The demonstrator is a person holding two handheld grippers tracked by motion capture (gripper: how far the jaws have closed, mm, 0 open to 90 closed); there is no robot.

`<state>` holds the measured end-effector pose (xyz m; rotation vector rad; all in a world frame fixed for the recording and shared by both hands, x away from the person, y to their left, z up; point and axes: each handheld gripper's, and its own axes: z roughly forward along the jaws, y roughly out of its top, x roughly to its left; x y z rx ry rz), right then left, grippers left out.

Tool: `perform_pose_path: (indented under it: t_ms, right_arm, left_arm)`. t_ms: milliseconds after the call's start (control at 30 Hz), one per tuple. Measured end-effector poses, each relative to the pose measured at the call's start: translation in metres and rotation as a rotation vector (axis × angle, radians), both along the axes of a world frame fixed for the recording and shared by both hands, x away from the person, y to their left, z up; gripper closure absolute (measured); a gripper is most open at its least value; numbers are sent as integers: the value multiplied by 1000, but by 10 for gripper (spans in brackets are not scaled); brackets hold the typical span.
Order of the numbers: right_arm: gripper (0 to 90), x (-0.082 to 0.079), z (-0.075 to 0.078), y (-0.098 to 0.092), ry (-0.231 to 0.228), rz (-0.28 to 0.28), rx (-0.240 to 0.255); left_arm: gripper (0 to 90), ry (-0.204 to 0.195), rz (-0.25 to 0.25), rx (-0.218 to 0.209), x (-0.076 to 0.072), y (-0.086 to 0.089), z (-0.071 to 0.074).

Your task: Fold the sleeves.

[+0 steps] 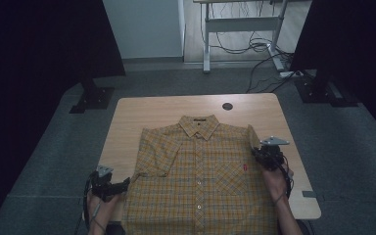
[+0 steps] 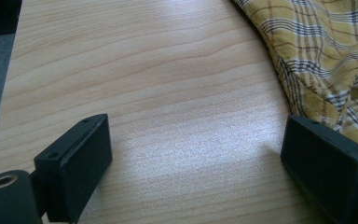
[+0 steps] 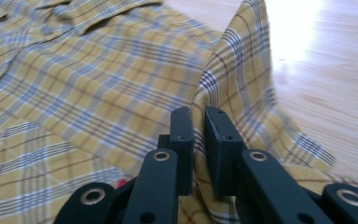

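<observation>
A yellow plaid shirt (image 1: 200, 171) lies flat and face up in the middle of the worktop (image 1: 142, 110), with its collar toward the top of the high view. The right gripper (image 3: 198, 140) has its jaws closed on the sleeve fold at the shirt's right edge, and the cloth stands up between them. The left gripper (image 2: 196, 154) rests with its jaws wide open and holds nothing; the shirt's other sleeve lies just beside it, to the right

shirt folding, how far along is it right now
Done: the yellow plaid shirt lies spread face up and buttoned on the table. In hand: the right gripper is shut on a pinched fold of the sleeve, lifting it off the wood. Left: the left gripper is open beside the other edge; no fold is finished yet.
</observation>
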<state>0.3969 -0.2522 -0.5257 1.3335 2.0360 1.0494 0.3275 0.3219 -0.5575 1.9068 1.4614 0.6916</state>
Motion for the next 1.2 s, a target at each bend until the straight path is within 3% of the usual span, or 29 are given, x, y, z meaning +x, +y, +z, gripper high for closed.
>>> perform_pose_path:
  t_ms: [167, 367, 533, 667, 800, 1200]
  right_arm:
    - [805, 5, -11, 17, 44, 32, 0]
    - [783, 11, -30, 24, 112, 55, 6]
    - [759, 10, -31, 27, 102, 53, -1]
    - [716, 10, -30, 24, 117, 63, 42]
    - [682, 7, -20, 19, 89, 74, 104]
    - [593, -1, 2, 6, 13, 51, 127]
  left_arm:
    - [88, 0, -3, -1, 0, 0, 0]
    - [88, 0, -5, -1, 0, 0, 0]
    - [87, 0, -8, -1, 0, 0, 0]
    - [88, 0, -10, -1, 0, 0, 0]
    - [88, 0, -10, -1, 0, 0, 0]
    - [87, 1, -10, 0, 0, 0, 0]
